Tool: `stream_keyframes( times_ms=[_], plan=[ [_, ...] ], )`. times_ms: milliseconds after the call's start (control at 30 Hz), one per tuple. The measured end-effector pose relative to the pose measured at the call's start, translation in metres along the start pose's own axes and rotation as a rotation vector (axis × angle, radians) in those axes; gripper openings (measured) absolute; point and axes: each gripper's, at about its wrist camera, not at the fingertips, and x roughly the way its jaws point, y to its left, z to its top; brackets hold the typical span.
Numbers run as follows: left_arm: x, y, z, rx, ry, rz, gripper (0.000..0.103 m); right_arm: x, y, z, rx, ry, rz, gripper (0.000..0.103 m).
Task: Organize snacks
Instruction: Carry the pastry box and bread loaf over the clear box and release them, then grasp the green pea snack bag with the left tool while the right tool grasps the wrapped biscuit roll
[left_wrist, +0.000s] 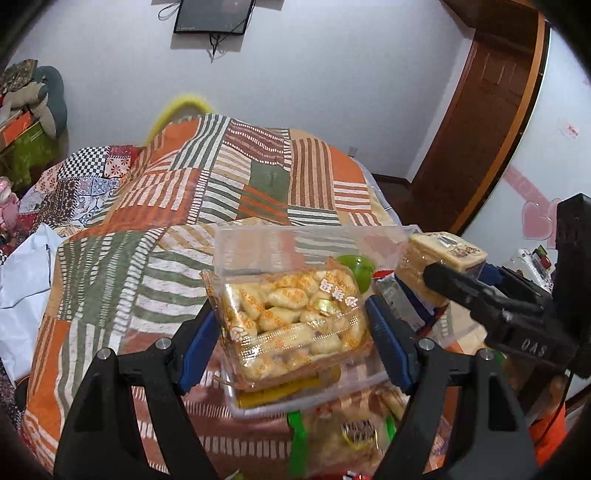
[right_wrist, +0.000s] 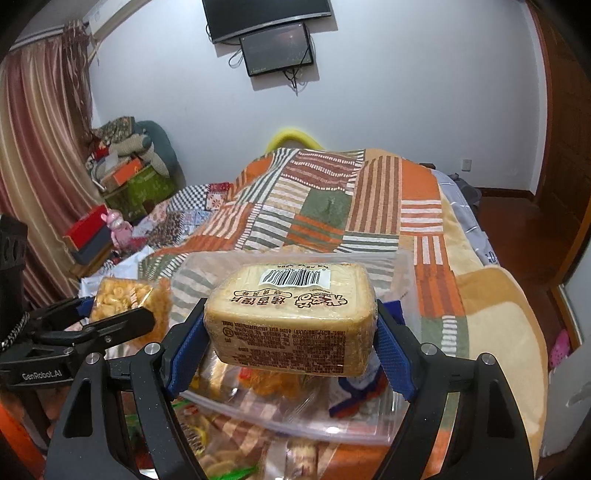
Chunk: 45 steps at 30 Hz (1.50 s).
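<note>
My left gripper (left_wrist: 291, 328) is shut on a clear pack of small yellow pastries (left_wrist: 291, 325) and holds it over a clear plastic bin (left_wrist: 258, 251). The same pack shows at the left of the right wrist view (right_wrist: 122, 299). My right gripper (right_wrist: 291, 332) is shut on a pale rectangular pack of bread slices with a barcode (right_wrist: 291, 317), held above the bin (right_wrist: 400, 273). That pack also shows at the right of the left wrist view (left_wrist: 439, 262). Inside the bin lie other wrapped snacks and a green cup (left_wrist: 356, 269).
The bin rests at the foot of a bed with a striped patchwork blanket (left_wrist: 221, 177). More snack packs (right_wrist: 229, 446) lie below the bin's near edge. A white bag (left_wrist: 22, 280) lies at the left. A wooden door (left_wrist: 487, 110) stands at the right.
</note>
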Motion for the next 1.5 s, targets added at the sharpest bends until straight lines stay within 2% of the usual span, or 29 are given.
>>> stream_keyframes(
  times_ms=[300, 600, 767, 1033, 1500],
  plan=[
    [0.035, -0.001, 0.009, -0.010, 0.055, -0.014, 0.077, 0.020, -0.014, -0.001, 0.011, 0.065, 0.010, 0.080],
    [0.052, -0.006, 0.006, 0.008, 0.086, -0.006, 0.077, 0.023, -0.006, -0.004, -0.039, 0.078, 0.000, 0.082],
    [0.037, -0.009, 0.008, 0.023, 0.053, -0.009, 0.078, 0.017, -0.011, -0.001, -0.008, 0.085, 0.019, 0.082],
    [-0.002, -0.014, 0.003, 0.037, 0.006, 0.002, 0.079, -0.017, -0.009, 0.000, -0.013, 0.038, 0.029, 0.083],
    [-0.074, -0.011, -0.047, 0.048, 0.010, 0.030, 0.081, -0.068, 0.010, -0.036, -0.109, -0.003, 0.007, 0.083]
  ],
)
